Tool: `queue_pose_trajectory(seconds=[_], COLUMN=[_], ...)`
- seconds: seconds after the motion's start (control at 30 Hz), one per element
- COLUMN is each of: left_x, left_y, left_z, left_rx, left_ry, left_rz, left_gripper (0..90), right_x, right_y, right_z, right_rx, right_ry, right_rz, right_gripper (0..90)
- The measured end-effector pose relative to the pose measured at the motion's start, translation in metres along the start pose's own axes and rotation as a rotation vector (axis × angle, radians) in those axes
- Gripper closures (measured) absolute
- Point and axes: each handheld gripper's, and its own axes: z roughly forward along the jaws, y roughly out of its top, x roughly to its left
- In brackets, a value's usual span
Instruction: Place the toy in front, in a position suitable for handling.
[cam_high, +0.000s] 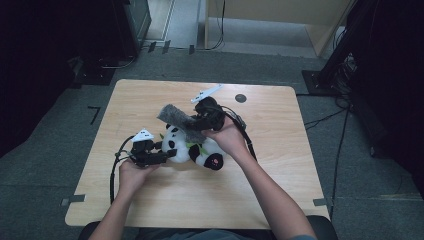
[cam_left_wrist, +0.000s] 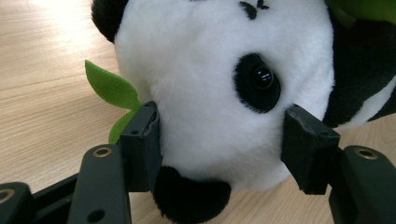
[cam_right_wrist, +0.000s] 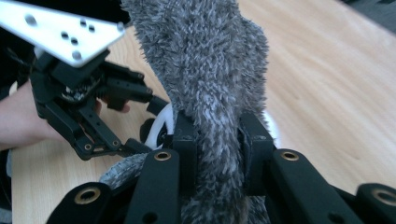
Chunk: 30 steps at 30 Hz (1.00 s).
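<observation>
Left gripper view puts my left gripper (cam_left_wrist: 224, 149) clamped on the plush panda's (cam_left_wrist: 219, 93) soft head mid-table; right gripper (cam_right_wrist: 217, 154) pinches a light, floppy grey fuzzy cloth (cam_right_wrist: 205, 60) above it; I'd grip bunched pile

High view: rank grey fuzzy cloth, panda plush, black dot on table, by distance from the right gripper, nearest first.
1. Grey fuzzy cloth: clamped in the right gripper, sticking out to its left.
2. Panda plush: just below it, head held by the left gripper.
3. Black dot: on the table, off to the right near the far edge.
</observation>
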Motion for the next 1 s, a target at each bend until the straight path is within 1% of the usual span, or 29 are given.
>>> queue_pose_trajectory(seconds=[0.1, 0.17, 0.33, 0.37, 0.43, 0.47, 0.5, 0.53, 0.6, 0.73, 0.83, 0.87, 0.9, 0.97, 1.0], left_x=[0.0, 0.0, 0.0, 0.0, 0.0, 0.0, 0.0, 0.0, 0.0, -0.001, -0.001, -0.001, -0.001, 0.0, 0.0], left_y=[0.0, 0.0, 0.0, 0.0, 0.0, 0.0, 0.0, 0.0, 0.0, 0.0, 0.0, 0.0, 0.0, 0.0, 0.0], left_z=[0.0, 0.0, 0.0, 0.0, 0.0, 0.0, 0.0, 0.0, 0.0, 0.0, 0.0, 0.0, 0.0, 0.0, 0.0], left_rx=[0.0, 0.001, -0.001, -0.001, -0.002, -0.003, -0.004, -0.005, -0.005, -0.004, -0.007, -0.006, -0.006, -0.005, -0.006], left_ry=[0.002, 0.001, 0.002, 0.001, 0.0, 0.0, 0.001, 0.002, 0.004, 0.005, 0.007, 0.007, 0.007, 0.007, 0.006], left_rz=[0.002, 0.001, -0.002, -0.004, -0.008, -0.01, -0.012, -0.013, -0.015, -0.012, -0.011, -0.012, -0.011, -0.011, -0.012], left_gripper=[36.8, 36.8, 36.8, 36.8, 36.8, 36.8, 36.8, 36.8, 36.8, 36.9, 37.0, 37.0, 37.0, 37.0, 37.0], right_x=[0.004, 0.006, 0.011, 0.011, 0.012, 0.012, 0.013, 0.013, 0.015, 0.019, 0.027, 0.031, 0.033, 0.037, 0.037], right_y=[-0.003, -0.003, -0.005, -0.005, -0.006, -0.007, -0.007, -0.008, -0.01, -0.009, -0.006, -0.006, -0.006, -0.008, -0.01], right_z=[0.014, 0.02, 0.033, 0.035, 0.039, 0.041, 0.043, 0.044, 0.047, 0.048, 0.047, 0.048, 0.049, 0.052, 0.053], right_rx=[0.026, 0.029, 0.043, 0.042, 0.032, 0.022, 0.016, 0.009, 0.009, 0.011, 0.016, 0.024, 0.035, 0.052, 0.05], right_ry=[0.01, 0.018, 0.013, 0.016, 0.026, 0.024, 0.018, 0.018, -0.005, -0.027, -0.03, -0.021, -0.025, -0.044, -0.058], right_rz=[-0.007, -0.01, -0.028, -0.03, -0.033, -0.046, -0.051, -0.055, -0.077, -0.086, -0.11, -0.124, -0.132, -0.158, -0.178], right_gripper=[72.5, 72.2, 69.7, 68.4, 60.9, 55.9, 52.9, 52.1, 56.9, 70.2, 72.0, 72.0, 71.9, 71.9, 72.0])
